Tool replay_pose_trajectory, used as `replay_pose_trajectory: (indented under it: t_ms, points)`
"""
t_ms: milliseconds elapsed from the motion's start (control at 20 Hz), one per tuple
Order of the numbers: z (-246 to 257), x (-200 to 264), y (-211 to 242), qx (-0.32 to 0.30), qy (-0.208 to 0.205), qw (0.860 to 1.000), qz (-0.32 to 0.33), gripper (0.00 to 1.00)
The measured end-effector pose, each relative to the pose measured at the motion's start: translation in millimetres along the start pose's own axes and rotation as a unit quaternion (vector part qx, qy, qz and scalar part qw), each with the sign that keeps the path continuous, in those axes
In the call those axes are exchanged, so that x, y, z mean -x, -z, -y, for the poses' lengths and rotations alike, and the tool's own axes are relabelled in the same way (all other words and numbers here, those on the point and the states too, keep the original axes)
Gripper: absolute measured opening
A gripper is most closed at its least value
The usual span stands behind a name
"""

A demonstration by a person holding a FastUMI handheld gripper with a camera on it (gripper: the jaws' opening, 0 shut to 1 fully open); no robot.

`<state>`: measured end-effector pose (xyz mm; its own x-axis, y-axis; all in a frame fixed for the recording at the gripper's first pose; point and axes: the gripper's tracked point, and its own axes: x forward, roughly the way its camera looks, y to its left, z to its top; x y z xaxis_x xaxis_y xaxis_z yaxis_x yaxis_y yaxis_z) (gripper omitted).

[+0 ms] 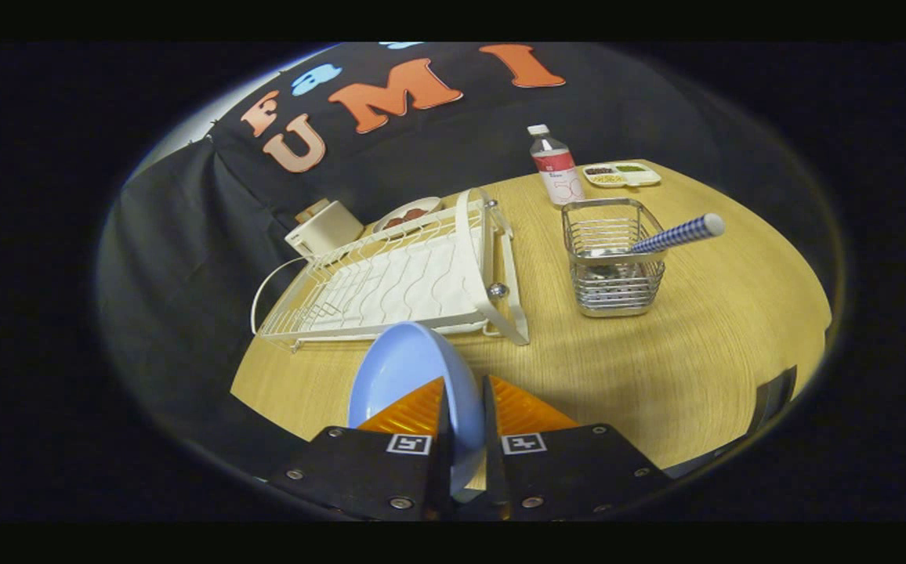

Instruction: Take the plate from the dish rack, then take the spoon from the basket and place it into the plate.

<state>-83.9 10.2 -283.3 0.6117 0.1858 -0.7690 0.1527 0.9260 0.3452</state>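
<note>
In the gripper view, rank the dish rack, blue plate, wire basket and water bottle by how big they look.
1. dish rack
2. blue plate, held in the gripper, so nearness enlarges it
3. wire basket
4. water bottle

The gripper (465, 407) had 2 fingers (414, 411) whose tips were orange wedges with a fine ribbed texture, each tapering to a point. Along the inner edge of each wedge ran a thin black pad. Behind the wedges sat 2 flat black plates with angled outer edges. Each plate carried 1 small square marker, white with a black pattern, set close to the inner edge. Round silver screws dotted the plates: about 3 showed on the left plate and 4 on the right one, near the corners and the rear edge.
</note>
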Motion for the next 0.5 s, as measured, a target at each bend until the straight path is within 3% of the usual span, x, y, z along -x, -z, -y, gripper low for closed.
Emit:
replay_pose_trajectory:
  t_ms: [200, 400, 500]
  points:
    - [27.4, -7.3, -5.9, 0.016, 0.054, 0.997, 0.049, 0.2]
    - [35.1, 2.2, -29.4, 0.024, 0.054, 0.992, 0.108, 0.17]
    - [50.9, 14.1, -48.2, 0.037, 0.076, 0.984, 0.156, 0.31]
